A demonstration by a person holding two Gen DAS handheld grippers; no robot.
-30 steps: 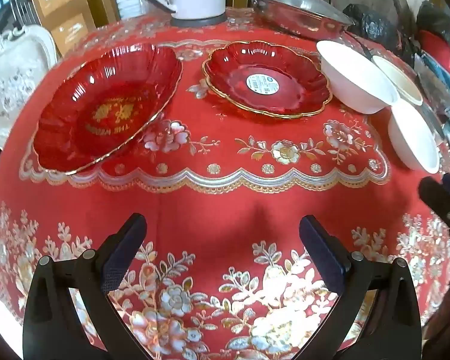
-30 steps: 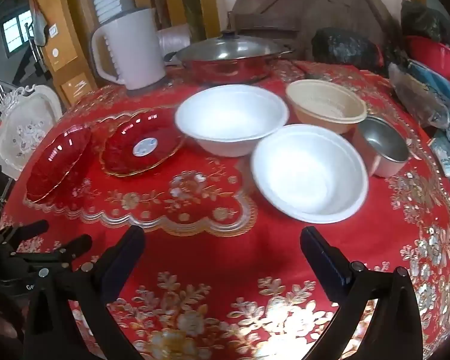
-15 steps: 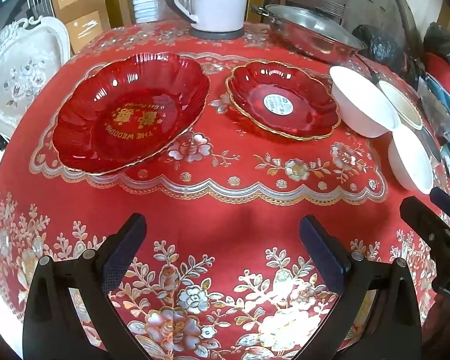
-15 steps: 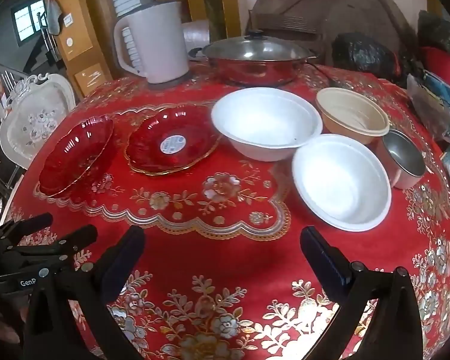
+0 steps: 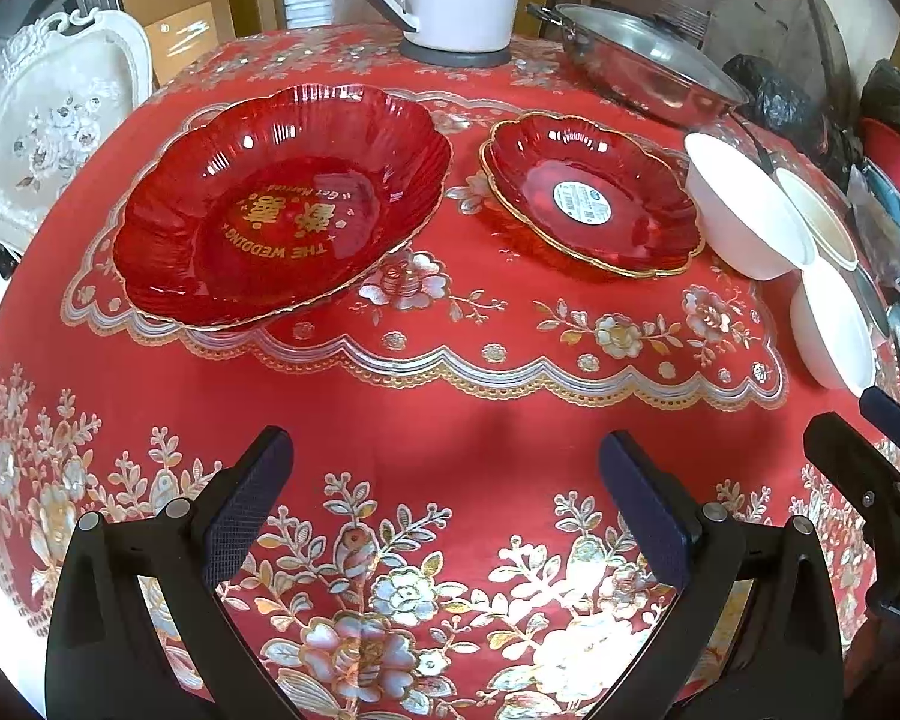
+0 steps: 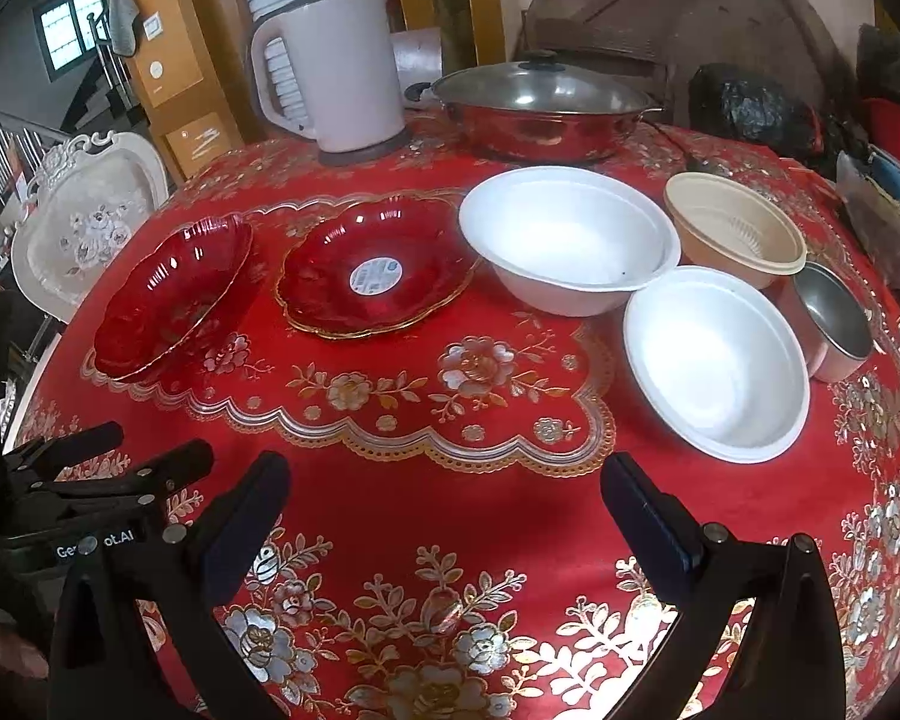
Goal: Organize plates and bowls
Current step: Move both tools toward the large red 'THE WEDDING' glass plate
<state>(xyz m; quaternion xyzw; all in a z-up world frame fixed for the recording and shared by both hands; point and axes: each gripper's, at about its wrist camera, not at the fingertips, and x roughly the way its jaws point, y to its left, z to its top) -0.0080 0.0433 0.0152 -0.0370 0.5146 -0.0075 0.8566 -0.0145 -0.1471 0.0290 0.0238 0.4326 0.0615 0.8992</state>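
Note:
A large red plate (image 5: 282, 204) with gold lettering and a smaller red plate (image 5: 591, 192) with a white sticker lie side by side on the red tablecloth (image 5: 450, 420). Right of them stand two white bowls (image 6: 570, 240) (image 6: 714, 360), a beige bowl (image 6: 735, 234) and a small steel bowl (image 6: 834, 318). My left gripper (image 5: 444, 498) is open and empty above the near cloth, short of the plates. My right gripper (image 6: 444, 510) is open and empty, short of the white bowls. Each gripper shows at the edge of the other's view.
A white kettle (image 6: 330, 78) and a lidded steel pot (image 6: 540, 102) stand at the table's far side. A white ornate chair back (image 6: 84, 222) is beyond the left edge. Dark bags and clutter (image 6: 750, 108) crowd the far right.
Both grippers have drawn back and risen a little, so plates and bowls sit further right and lower in view. Both stay open and empty.

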